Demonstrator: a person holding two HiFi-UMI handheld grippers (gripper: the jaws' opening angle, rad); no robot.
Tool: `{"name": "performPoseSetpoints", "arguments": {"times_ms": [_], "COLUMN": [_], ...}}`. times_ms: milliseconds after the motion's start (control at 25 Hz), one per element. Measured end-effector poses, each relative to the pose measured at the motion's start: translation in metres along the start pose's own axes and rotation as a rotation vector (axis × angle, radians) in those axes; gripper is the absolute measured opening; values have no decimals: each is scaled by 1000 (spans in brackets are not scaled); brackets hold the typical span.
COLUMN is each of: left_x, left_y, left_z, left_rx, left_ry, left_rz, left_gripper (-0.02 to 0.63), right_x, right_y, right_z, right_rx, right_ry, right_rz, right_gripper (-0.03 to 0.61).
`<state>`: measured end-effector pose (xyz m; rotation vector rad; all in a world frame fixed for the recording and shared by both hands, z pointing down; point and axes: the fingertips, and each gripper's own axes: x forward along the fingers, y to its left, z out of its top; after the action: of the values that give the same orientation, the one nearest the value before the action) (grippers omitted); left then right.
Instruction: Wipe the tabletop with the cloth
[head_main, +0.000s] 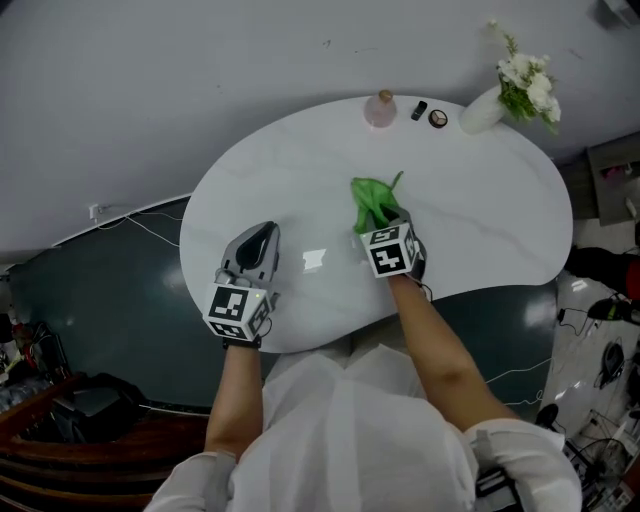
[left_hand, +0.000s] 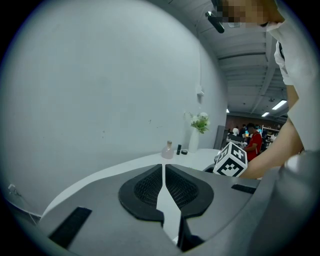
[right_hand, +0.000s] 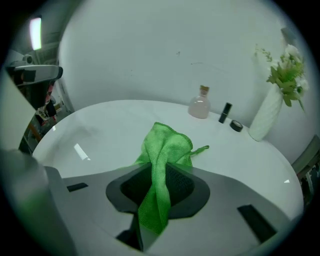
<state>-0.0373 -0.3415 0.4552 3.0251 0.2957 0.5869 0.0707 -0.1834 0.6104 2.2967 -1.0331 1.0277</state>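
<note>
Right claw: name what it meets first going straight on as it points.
Beyond the green cloth it grips, only bare tabletop seems to lie ahead; the pink bottle sits slightly right of that line.

Even soft indoor light, small glare patch on the surface, fisheye vignetting in both gripper views, sharp focus

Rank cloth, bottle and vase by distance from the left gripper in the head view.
1. Green cloth, held by the right gripper.
2. Pink bottle, far edge of the table.
3. White vase, far right edge, farthest from the left gripper.
</note>
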Motion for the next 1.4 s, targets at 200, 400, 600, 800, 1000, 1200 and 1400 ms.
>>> {"name": "performPoseSetpoints", "arguments": {"times_ms": [200,400,600,800,1000,1200,1400], "left_x": [-11,-21,-24,-26,-14,-3,8], "left_y": [6,9,8,-3,-37,-79,-124], "left_z": [-9,-17,-22,-26,-24,-22,-20], "left_rx": [-8,-11,-11,-14,-2,5,25], "left_ry": [6,12,23,43,45,47,49], "left_rz": [-14,-22,-7,17,4,-11,-32], "left_gripper": [32,32,32,32,32,32,32], "right_x": [8,5,-5,-33,-63,-73,-86], "right_y": [77,136,195,236,211,121,2], "right_z": [21,25,20,-10,-55,-83,-119], "right_rx": [-114,-207,-341,-543,-639,-474,-276], "right_ry": [-2,-5,-29,-76,-101,-65,-14], "right_rz": [94,176,312,490,590,472,305], "right_gripper": [77,77,77,77,77,77,77]}}
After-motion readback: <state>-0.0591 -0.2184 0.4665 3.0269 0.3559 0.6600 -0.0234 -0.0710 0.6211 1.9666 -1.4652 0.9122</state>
